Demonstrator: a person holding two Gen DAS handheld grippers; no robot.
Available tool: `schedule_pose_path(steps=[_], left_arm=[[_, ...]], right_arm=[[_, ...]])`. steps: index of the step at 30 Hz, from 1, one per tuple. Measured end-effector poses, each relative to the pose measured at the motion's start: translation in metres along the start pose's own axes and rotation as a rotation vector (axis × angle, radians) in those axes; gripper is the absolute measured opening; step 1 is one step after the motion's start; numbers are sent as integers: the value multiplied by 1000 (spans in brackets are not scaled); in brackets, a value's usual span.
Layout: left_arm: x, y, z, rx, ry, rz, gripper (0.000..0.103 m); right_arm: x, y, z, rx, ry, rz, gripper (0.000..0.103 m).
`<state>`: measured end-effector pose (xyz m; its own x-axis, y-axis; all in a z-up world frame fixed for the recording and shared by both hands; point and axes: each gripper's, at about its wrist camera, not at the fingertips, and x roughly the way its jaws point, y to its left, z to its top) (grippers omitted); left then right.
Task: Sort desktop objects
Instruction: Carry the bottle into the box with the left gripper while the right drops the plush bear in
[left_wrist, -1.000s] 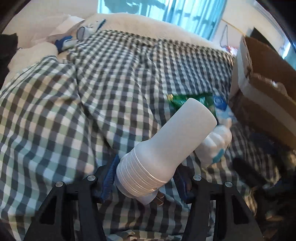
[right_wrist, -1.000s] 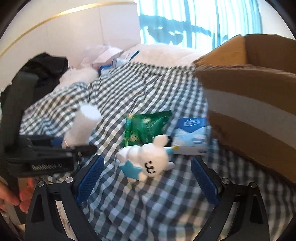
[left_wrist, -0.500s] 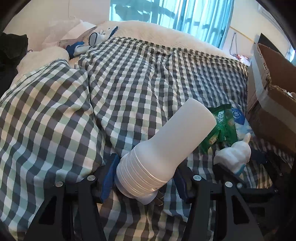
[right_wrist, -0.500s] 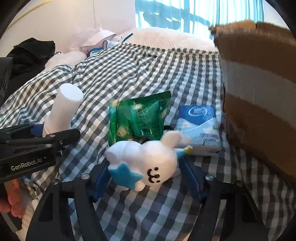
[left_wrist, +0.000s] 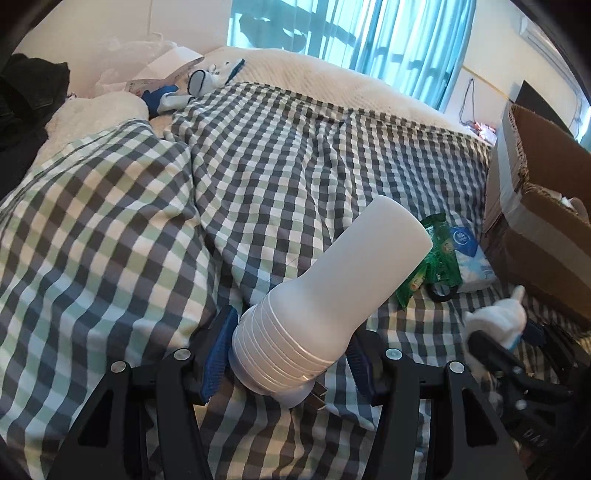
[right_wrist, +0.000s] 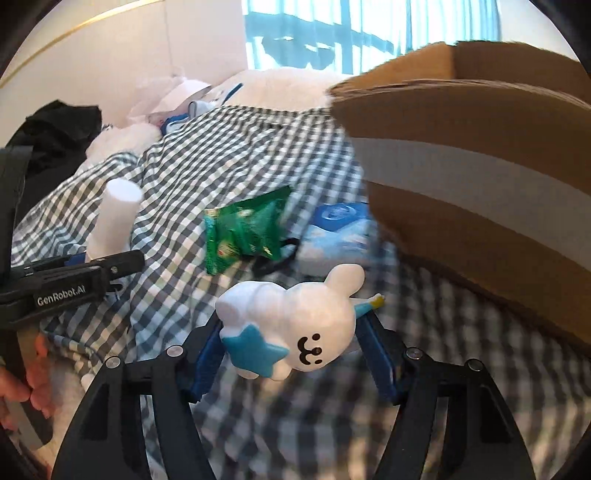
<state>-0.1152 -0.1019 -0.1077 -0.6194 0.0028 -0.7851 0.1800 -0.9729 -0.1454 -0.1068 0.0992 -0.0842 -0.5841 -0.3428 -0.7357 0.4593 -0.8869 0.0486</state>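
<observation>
A smooth, matte white plastic bottle (left_wrist: 332, 291), round with a ridged wide end and a narrower flat-topped body, sits clenched between the blue pads of the left tongs (left_wrist: 291, 358), jaws about half apart; its body slants toward 1 o'clock over the soft, rumpled checked blanket (left_wrist: 147, 221).

The right tongs (right_wrist: 291, 354) have just been closing and now grip one glossy white rabbit figure (right_wrist: 295, 325), rounded and lumpy, with a teal star on its side and a small printed face.

On the blanket, at 11 o'clock from the figure, lies one crinkly green foil packet (right_wrist: 247, 229); at 12 o'clock lies one soft blue-and-white tissue pack (right_wrist: 336, 236), with a thin black loop (right_wrist: 277, 258) between them.

One corrugated cardboard box (right_wrist: 480, 184) with a pale tape band stands at 2 o'clock.
</observation>
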Motion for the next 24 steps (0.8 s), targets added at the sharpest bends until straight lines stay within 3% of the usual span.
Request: schedule_pose_path(steps=[6, 17, 24], left_arm=[[-20, 0, -5, -33, -13, -13, 58], [-74, -33, -4, -47, -86, -49, 58], [-95, -82, 31, -60, -123, -128, 58]], right_arm=[[-30, -4, 0, 17, -16, 1, 67], [-117, -10, 28, 14, -156, 59, 67], [-191, -46, 57, -46, -282, -42, 67]])
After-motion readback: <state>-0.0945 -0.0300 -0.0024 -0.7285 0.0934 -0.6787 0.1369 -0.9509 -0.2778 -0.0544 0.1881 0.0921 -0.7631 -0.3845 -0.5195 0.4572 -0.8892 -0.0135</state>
